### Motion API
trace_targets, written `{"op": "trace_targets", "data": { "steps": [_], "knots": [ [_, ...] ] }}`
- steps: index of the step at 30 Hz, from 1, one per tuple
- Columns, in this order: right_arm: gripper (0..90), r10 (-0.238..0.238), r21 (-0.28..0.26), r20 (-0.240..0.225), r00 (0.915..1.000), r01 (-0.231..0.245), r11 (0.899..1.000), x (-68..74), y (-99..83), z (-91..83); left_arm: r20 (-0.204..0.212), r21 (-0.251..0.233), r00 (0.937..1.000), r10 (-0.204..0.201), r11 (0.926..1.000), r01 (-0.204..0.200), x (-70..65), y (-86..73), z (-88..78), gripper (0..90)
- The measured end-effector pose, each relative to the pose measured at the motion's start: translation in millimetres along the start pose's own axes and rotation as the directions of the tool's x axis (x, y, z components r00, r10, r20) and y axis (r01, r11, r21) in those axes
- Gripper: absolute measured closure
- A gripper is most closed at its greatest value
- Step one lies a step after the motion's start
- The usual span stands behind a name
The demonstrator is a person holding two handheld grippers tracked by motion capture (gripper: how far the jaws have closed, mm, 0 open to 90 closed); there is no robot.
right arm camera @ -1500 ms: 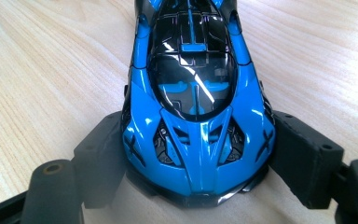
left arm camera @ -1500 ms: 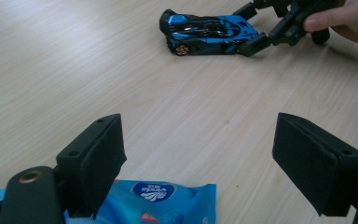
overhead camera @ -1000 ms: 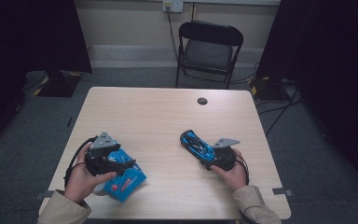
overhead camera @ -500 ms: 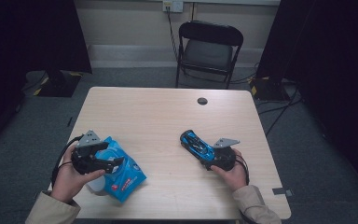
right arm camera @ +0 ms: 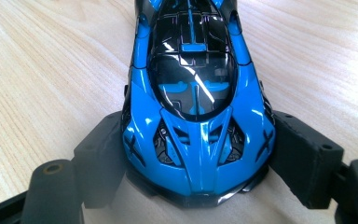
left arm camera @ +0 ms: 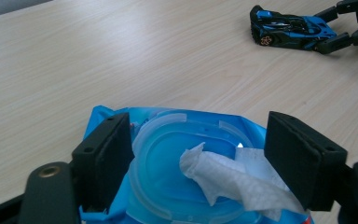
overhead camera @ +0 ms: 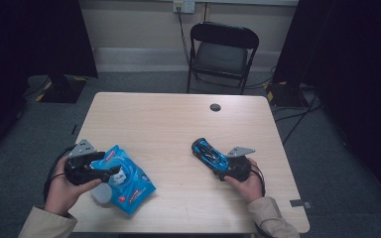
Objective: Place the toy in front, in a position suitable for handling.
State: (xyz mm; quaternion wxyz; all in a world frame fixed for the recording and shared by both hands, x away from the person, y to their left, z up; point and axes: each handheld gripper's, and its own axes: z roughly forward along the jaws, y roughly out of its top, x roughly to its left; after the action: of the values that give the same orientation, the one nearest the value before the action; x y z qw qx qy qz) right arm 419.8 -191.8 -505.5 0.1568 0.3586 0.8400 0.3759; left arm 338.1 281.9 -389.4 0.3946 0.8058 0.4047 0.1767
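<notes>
Meanwhile, the left claw (left arm camera: 198,158) is narrowing its spread jaws around a wipe (left arm camera: 223,179) that is poking up between them from the blue wipes pack (overhead camera: 126,178) directly beneath. The right claw (right arm camera: 198,161) is pinching the blue toy car (right arm camera: 193,107), its long axis running straight ahead along the worktop (overhead camera: 178,124).

Each hand carries a black two-jaw tool. The left gripper (overhead camera: 110,171) bears a grey three-cornered plate on top and trails a black cable that loops behind it; the right gripper (overhead camera: 209,157) bears the same plate (paler at its edge) and a cable curling behind the wrist. Up close, the left gripper's blocky matte pads (left arm camera: 105,156) sit on arms with brass-ringed screw holes just below them. Both sleeves are beige.
</notes>
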Motion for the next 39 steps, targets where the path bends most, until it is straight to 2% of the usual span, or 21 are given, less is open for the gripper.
{"op": "trace_targets", "data": {
  "steps": [4, 6, 9, 12, 17, 19, 20, 25, 28, 32, 34, 39],
  "knots": [
    [24.0, 0.000, 0.000, -0.001, 1.0000, 0.000, 1.000, 0.0, 0.0, 0.0, -0.014, 0.004, 0.9999, 0.007, 1.0000, -0.007, 2.9, -4.3, -1.1, 27.5],
    [24.1, 0.001, 0.000, 0.000, 1.0000, -0.001, 1.000, 0.0, 0.0, 0.0, -0.011, 0.010, 0.9999, 0.000, 0.9999, 0.001, 4.0, -6.3, -0.8, 28.0],
    [24.1, 0.001, 0.000, 0.000, 1.0000, -0.001, 1.000, 0.0, 0.0, 0.0, -0.009, 0.016, 0.9999, 0.009, 0.9998, -0.009, 5.0, -7.9, 0.0, 28.8],
    [24.1, 0.001, 0.000, 0.000, 1.0000, -0.001, 1.000, 0.0, 0.0, 0.0, 0.010, 0.005, 0.9999, -0.001, 1.0000, 0.001, 3.1, -8.2, 1.5, 31.5],
    [24.1, 0.000, 0.000, 0.000, 1.0000, 0.000, 1.000, 0.0, 0.0, 0.0, 0.032, 0.015, 0.9991, 0.030, 0.9994, -0.030, 0.3, -9.3, 6.6, 36.5],
    [24.1, 0.000, 0.000, 0.000, 1.0000, 0.000, 1.000, 0.0, 0.0, 0.0, 0.045, 0.014, 0.9986, 0.029, 0.9995, -0.030, -0.9, -10.2, 7.9, 37.3],
    [24.1, 0.000, 0.000, 0.000, 1.0000, 0.000, 1.000, 0.0, 0.0, 0.0, 0.049, 0.025, 0.9979, 0.043, 0.9987, -0.044, -1.1, -10.4, 7.9, 38.7],
    [24.1, 0.000, 0.000, 0.000, 1.0000, 0.000, 1.000, 0.0, 0.0, 0.0, 0.083, 0.032, 0.9961, 0.030, 0.9989, -0.033, -2.3, -13.3, 11.1, 43.0],
    [24.1, 0.000, 0.000, 0.000, 1.0000, 0.000, 1.000, 0.0, 0.0, 0.0, 0.089, 0.040, 0.9958, 0.024, 0.9988, -0.028, -1.8, -14.9, 12.2, 45.6],
    [24.1, 0.000, 0.000, 0.000, 1.0000, 0.000, 1.000, 0.0, 0.0, 0.0, 0.110, 0.037, 0.9938, 0.015, 0.9991, -0.019, 0.1, -15.7, 11.7, 58.3],
    [24.1, 0.000, 0.000, 0.000, 1.0000, 0.000, 1.000, 0.0, 0.0, 0.0, 0.131, 0.045, 0.9913, -0.007, 0.9990, 0.001, 1.3, -15.9, 11.1, 64.8],
    [24.1, 0.000, 0.000, 0.000, 1.0000, 0.000, 1.000, 0.1, 0.0, 0.0, 0.151, 0.079, 0.9878, -0.038, 0.9965, 0.027, 4.0, -16.5, 10.5, 79.6]
  ]
}}
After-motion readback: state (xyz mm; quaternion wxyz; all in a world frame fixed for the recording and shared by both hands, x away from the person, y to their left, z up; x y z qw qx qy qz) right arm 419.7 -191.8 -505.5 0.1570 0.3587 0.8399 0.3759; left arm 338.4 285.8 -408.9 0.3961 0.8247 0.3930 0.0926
